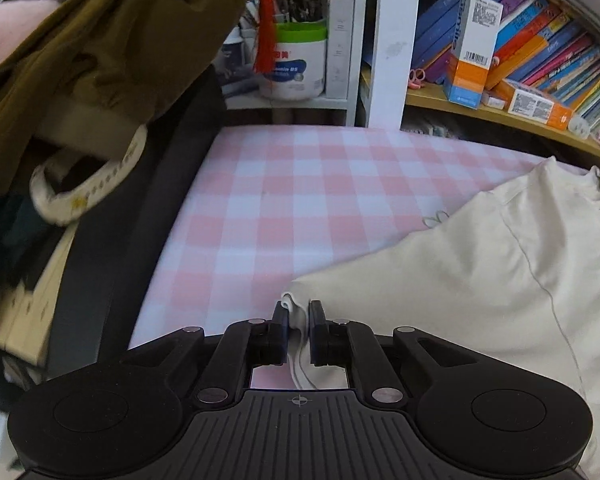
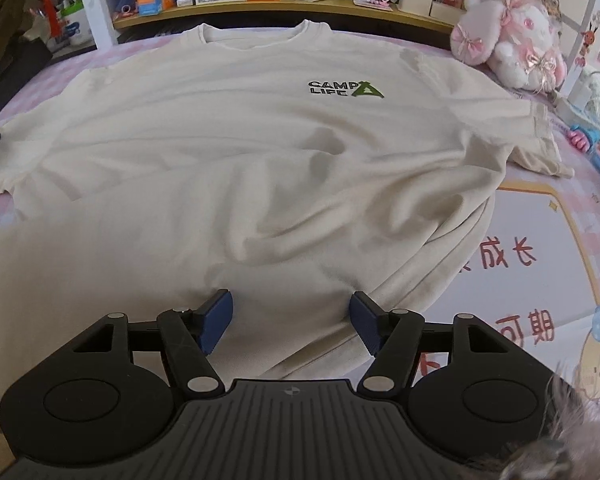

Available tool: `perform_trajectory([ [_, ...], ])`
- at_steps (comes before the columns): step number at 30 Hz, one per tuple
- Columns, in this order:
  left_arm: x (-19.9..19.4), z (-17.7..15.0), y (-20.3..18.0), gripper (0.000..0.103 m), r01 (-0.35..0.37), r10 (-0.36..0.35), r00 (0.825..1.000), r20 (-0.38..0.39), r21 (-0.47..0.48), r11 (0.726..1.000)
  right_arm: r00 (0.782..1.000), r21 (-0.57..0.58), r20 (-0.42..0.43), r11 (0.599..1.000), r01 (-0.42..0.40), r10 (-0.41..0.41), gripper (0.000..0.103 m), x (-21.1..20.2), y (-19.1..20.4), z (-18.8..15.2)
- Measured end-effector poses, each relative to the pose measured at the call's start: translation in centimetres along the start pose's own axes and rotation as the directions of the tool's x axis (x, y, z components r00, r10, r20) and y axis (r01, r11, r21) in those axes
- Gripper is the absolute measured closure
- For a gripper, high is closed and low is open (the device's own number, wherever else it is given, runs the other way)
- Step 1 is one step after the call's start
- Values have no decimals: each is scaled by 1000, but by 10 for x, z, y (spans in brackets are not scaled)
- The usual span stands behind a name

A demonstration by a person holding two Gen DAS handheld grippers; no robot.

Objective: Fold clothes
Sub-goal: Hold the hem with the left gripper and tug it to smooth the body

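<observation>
The cream t-shirt (image 2: 236, 152) was laid out flat, front up, on a pink-and-white checked cloth (image 1: 300, 200), with the neckline at the far end from the right gripper (image 2: 291, 322) and a small "CAMP LIFE" print (image 2: 342, 89) ahead of it, a bit to the right. That gripper hung over the shirt's near hem with its blue pads standing well apart, fabric below the gap but nothing pinched between them, so it wasn't holding anything.

The left gripper (image 1: 299, 330) was a different story: its jaws were pretty much fully closed on a bunched edge of the shirt, apparently the sleeve end, with a fold of cream fabric squeezed between the pads and poking out past the tips. The rest of the shirt spread off to that gripper's right, and bare checked cloth stretched ahead of it.

Background stuff: a white shelf with a green-lidded tub (image 1: 296, 64) and a hanging red tassel (image 1: 265, 36) straight ahead of the left gripper, a row of books (image 1: 540, 48) off to its right, and an olive-brown garment (image 1: 80, 60) looming at its upper left. Far ahead and to the right of the right gripper sat a pink plush toy (image 2: 508, 36).
</observation>
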State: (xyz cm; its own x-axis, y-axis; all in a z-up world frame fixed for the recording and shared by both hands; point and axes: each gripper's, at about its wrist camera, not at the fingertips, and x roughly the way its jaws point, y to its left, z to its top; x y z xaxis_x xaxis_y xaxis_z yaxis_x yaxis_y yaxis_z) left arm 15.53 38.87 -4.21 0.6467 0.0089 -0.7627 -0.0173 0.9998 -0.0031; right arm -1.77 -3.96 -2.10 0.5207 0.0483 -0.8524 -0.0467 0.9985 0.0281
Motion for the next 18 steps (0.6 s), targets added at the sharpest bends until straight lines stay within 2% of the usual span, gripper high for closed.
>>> perform_trajectory([
  [5, 22, 24, 7, 93, -58, 58, 998, -8, -7, 998, 1000, -8, -16, 1000, -2, 1, 41, 1, 0, 4],
  [12, 43, 46, -3, 93, -115, 118, 993, -21, 126, 985, 999, -20, -39, 999, -32, 31, 41, 0, 3, 2],
  [18, 60, 65, -3, 93, -188, 192, 981, -37, 96, 978, 999, -23, -33, 999, -38, 38, 41, 3, -2, 5],
])
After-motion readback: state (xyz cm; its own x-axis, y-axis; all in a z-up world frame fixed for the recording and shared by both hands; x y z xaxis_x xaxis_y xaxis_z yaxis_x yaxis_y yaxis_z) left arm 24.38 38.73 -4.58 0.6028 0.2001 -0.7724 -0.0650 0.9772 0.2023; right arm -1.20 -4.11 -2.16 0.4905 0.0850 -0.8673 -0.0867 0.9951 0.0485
